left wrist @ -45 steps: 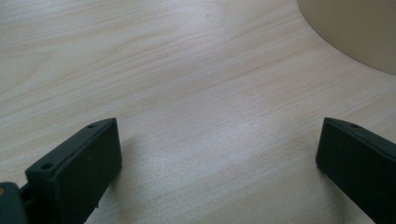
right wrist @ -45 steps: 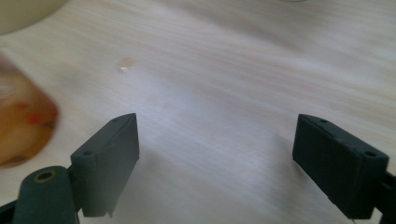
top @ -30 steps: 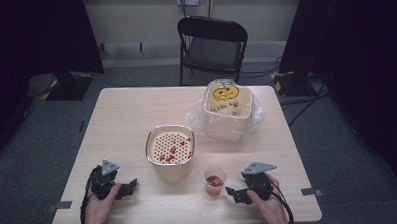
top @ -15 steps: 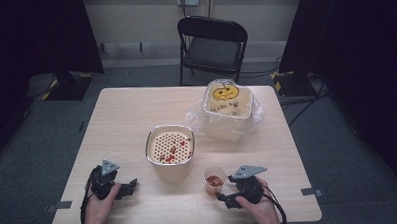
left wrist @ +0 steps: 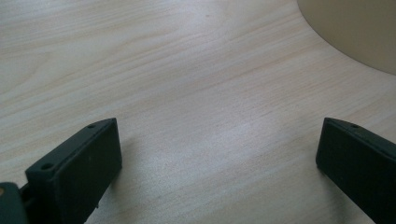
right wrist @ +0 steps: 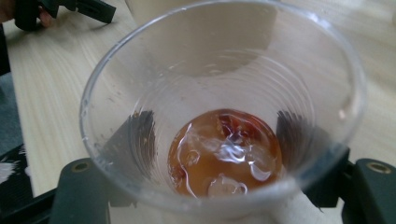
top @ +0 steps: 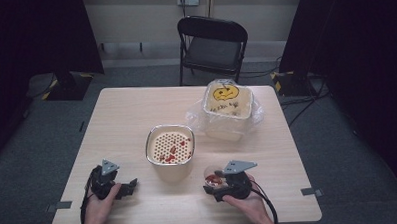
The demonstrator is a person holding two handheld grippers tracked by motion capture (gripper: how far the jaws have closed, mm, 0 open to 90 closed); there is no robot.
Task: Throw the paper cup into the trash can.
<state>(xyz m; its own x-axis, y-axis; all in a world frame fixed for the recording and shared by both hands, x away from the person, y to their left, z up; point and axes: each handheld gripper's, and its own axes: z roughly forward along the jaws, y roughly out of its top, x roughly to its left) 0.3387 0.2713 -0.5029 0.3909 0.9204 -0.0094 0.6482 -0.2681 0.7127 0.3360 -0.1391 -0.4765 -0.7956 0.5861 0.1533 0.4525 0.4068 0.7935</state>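
Observation:
A clear plastic cup (top: 211, 175) with red-brown liquid and red bits at its bottom stands near the table's front edge, right of centre. My right gripper (top: 210, 185) has a jaw on each side of it and is shut on it. In the right gripper view the cup (right wrist: 224, 107) sits between the black jaws of my right gripper (right wrist: 215, 135), which show through its wall. My left gripper (top: 130, 187) rests at the front left, open, pointing right. Its jaws (left wrist: 219, 163) stand wide apart over bare wood.
A beige pot with a perforated insert holding red pieces (top: 170, 145) stands mid-table, its wall (left wrist: 359, 28) near the left jaws. A smiley-lid container in a plastic bag (top: 227, 102) sits at the back right. A black chair (top: 211, 41) stands behind the table (top: 121, 119).
My right gripper has moved left up to the cup and its jaws now hold it. The left gripper has stayed put.

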